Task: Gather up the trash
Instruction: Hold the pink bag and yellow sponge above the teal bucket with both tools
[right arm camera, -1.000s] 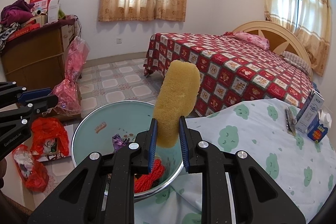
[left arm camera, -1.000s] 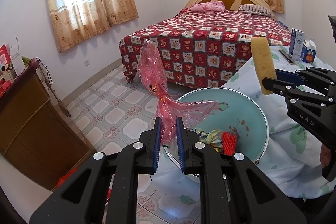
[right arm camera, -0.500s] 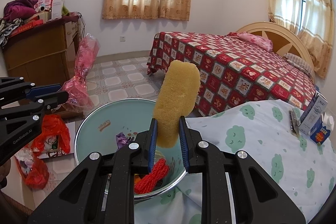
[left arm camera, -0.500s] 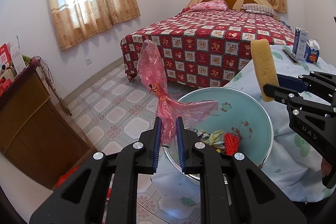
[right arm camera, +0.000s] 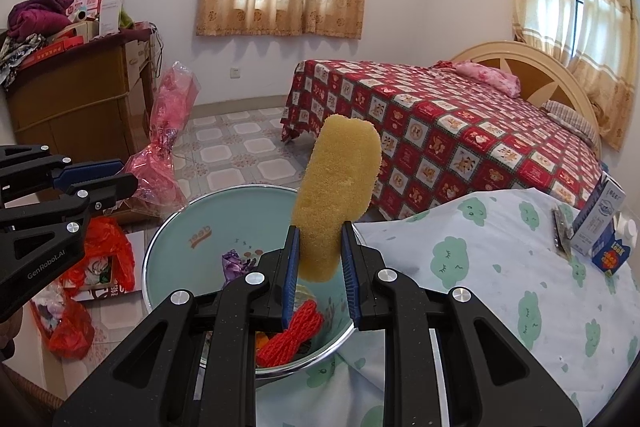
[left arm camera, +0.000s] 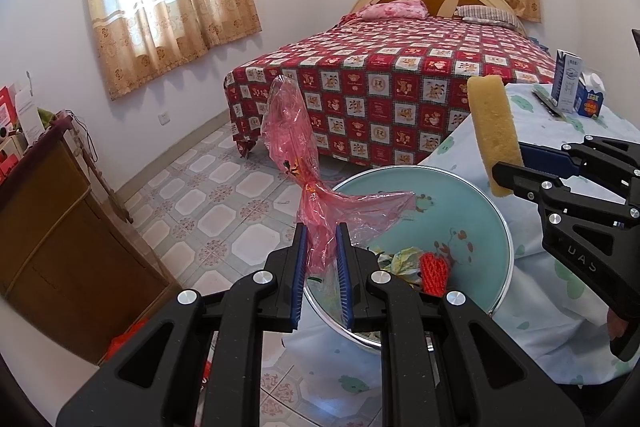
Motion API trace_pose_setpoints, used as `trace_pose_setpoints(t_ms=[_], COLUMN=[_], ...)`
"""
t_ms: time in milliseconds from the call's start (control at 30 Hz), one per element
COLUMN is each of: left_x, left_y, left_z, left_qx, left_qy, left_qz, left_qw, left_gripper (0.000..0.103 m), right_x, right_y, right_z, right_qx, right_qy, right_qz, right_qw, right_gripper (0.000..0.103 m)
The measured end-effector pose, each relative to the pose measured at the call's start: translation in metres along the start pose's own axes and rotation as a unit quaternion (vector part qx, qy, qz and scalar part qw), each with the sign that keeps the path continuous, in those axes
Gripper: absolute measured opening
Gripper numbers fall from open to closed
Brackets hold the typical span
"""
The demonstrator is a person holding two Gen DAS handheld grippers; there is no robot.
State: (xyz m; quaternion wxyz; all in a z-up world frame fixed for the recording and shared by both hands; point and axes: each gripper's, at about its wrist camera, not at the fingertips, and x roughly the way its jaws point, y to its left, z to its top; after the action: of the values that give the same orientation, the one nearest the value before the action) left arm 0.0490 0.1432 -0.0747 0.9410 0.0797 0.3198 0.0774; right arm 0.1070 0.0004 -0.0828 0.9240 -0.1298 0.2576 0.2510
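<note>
My left gripper [left arm camera: 321, 255] is shut on a crumpled pink plastic bag [left arm camera: 298, 147] that sticks up above the near rim of a light-blue basin [left arm camera: 480, 227]. In the right wrist view the same bag [right arm camera: 168, 139] hangs left of the basin [right arm camera: 176, 247], beyond my left gripper [right arm camera: 120, 173]. Over the basin's right side my right gripper [right arm camera: 319, 253] is shut on an upright yellow sponge [right arm camera: 336, 195]. From the left wrist view the sponge [left arm camera: 492, 131] and right gripper [left arm camera: 504, 173] show at the right. Red netting [right arm camera: 292, 335] and wrappers lie in the basin.
The basin rests on a table with a cloud-print cloth [right arm camera: 500, 287]. Two cartons [right arm camera: 600, 227] stand at its far right. A bed with a red checked cover [right arm camera: 460, 143] lies behind. A wooden cabinet [right arm camera: 80, 99] and red bags [right arm camera: 72, 323] on the tiled floor are at the left.
</note>
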Motion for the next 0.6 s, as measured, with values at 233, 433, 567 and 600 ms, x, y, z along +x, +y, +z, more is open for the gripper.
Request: trace_pose_setpoints(t_ms=[233, 433, 567, 600], left_x=[0.0002, 0.0003, -0.0004, -0.0004], left_y=[0.0007, 0.0003, 0.0001, -0.0004], left_z=[0.0013, 0.0016, 0.0019, 0.0025], left_qx=[0.003, 0.002, 0.003, 0.003], left_qy=[0.000, 0.001, 0.000, -0.001], left_qz=[-0.004, -0.004, -0.005, -0.006], left_qw=[1.0000, 1.0000, 1.0000, 1.0000], left_gripper=[0.015, 0.015, 0.015, 0.015], right_x=[-0.0001, -0.0003, -0.0006, -0.0011], right_y=[-0.0006, -0.0005, -0.0002, 0.0002], right_z=[-0.0004, -0.0005, 0.0001, 0.0007], right_qx=[0.001, 0.002, 0.001, 0.001], right_qy=[0.000, -0.001, -0.002, -0.002], right_qz=[0.000, 0.000, 0.001, 0.001], right_qw=[1.000, 1.000, 1.000, 1.000], right_gripper=[0.021, 0.021, 0.021, 0.021])
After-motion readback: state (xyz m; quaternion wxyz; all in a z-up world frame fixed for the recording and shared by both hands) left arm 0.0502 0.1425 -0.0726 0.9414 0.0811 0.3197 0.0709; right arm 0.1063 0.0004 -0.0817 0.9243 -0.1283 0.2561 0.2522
